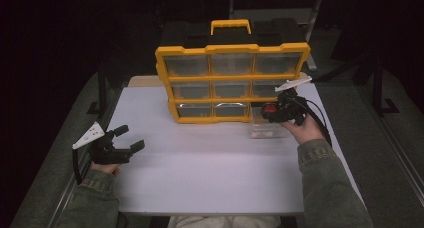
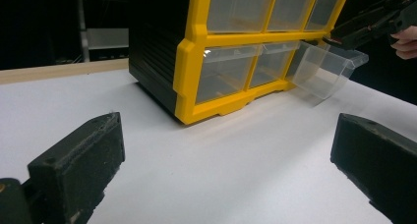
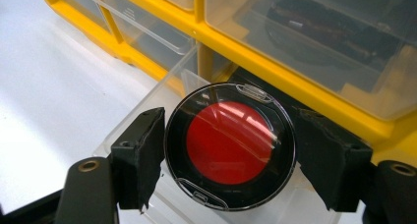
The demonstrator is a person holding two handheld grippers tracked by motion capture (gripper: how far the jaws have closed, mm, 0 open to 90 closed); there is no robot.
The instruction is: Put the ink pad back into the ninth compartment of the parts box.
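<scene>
Right gripper (image 3: 228,150): jaws closed on a round black case with a red centre (image 3: 229,145), one jaw at each side of its rim.
Case position: above the pulled-out clear drawer (image 2: 324,67), bottom-right of the yellow drawer organizer (image 1: 231,80).
Left gripper (image 1: 127,138): jaws wide apart, nothing between them, over the white table (image 1: 210,168), well apart from the organizer.

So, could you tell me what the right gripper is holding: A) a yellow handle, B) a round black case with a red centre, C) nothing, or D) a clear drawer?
B: the right gripper has its jaws closed on either side of the round case, above the pulled-out drawer.
</scene>
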